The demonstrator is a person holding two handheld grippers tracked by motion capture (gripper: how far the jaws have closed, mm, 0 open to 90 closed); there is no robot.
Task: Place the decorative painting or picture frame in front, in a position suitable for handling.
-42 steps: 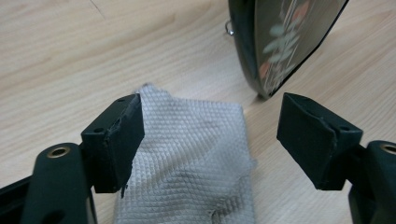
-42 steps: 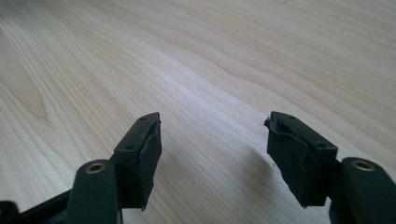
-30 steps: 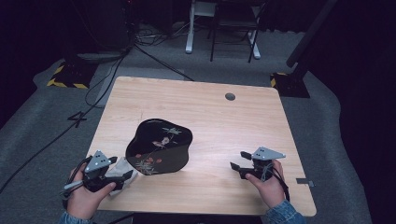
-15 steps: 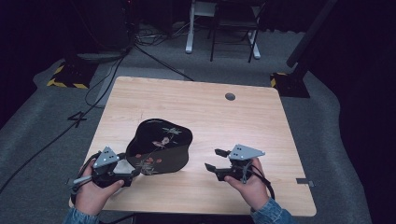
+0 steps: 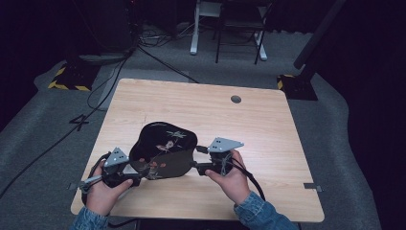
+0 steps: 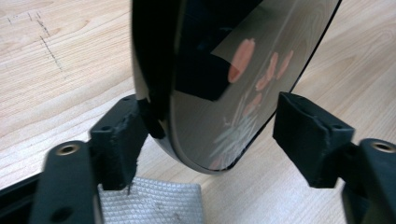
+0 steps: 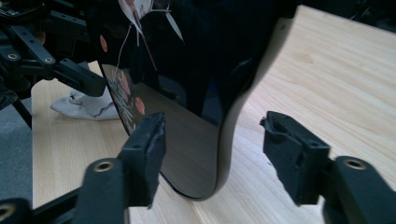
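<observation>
- Black lacquer tray (image 5: 163, 151) with a painted bird, blossoms and leaves, lying toward the near edge of a pale wooden table (image 5: 268, 143), between two hand-held grippers.
- Left gripper (image 5: 137, 174) at the tray's left rim: jaws just closing and not yet clamped, rim between them, one pad touching its dark outer edge, the other well clear of the glossy face.
- Right gripper (image 5: 197, 159) at the tray's right rim: jaws likewise just closing, rim in the gap, neither pad pressing yet.
- White waffle-weave cloth (image 6: 149, 203) on the table just under the left gripper.
- Possibly tilted up off the table already; hard to tell from above.
- For a sound grip: centre each rim in its gap, push the pads well past the curled lip, then close both sides evenly.
- Squeeze gently on slippery lacquer, and lift both ends together, level.
- No brand or label legible on the tray; only a large "4" marked on the grey floor (image 5: 79, 122) left of the table.
</observation>
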